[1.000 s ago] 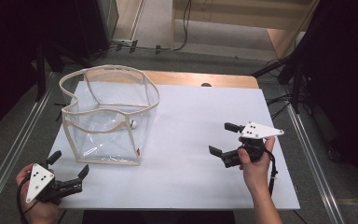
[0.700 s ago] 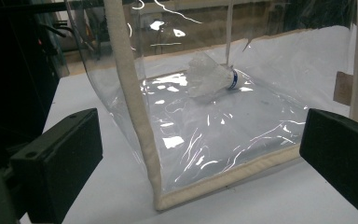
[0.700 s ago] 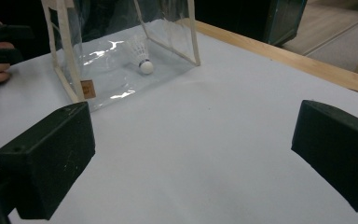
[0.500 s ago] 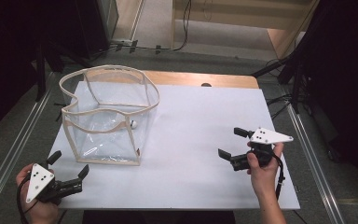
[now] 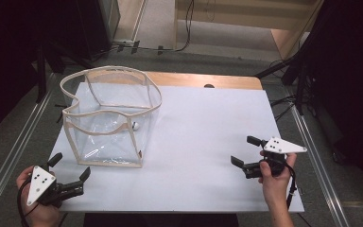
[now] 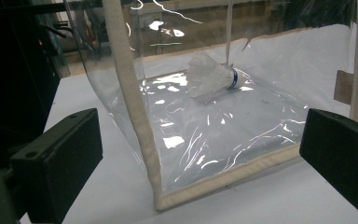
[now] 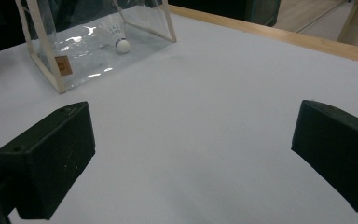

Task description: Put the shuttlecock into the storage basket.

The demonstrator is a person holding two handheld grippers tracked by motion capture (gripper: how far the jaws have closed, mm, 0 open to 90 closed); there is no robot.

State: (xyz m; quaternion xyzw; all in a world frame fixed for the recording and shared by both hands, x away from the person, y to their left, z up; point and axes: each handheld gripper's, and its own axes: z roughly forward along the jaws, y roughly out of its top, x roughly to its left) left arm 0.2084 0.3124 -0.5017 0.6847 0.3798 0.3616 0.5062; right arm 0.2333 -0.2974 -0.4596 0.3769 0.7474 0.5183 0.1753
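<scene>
A clear plastic bag with cream trim [image 5: 108, 118] stands open on the white table [image 5: 208, 127] at the left. Inside it lies a white shuttlecock [image 6: 212, 77] on its side, also seen through the bag wall as the shuttlecock [image 7: 117, 36]. My left gripper [image 5: 71, 168] is held open near the table's front left corner, just in front of the bag's corner [image 6: 142, 140], with nothing between its jaws. My right gripper [image 5: 246, 151] is open over the front right of the table, pointing toward the bag [image 7: 93, 37], and holds nothing.
A wooden strip [image 5: 203, 80] runs along the table's far edge. Metal rails [image 5: 321, 161] flank the table on both sides. Dark stands and cables [image 5: 142, 47] lie on the floor beyond.
My right gripper has drawn back toward the front right corner of the table. The left gripper and the bag have stayed where they were.
</scene>
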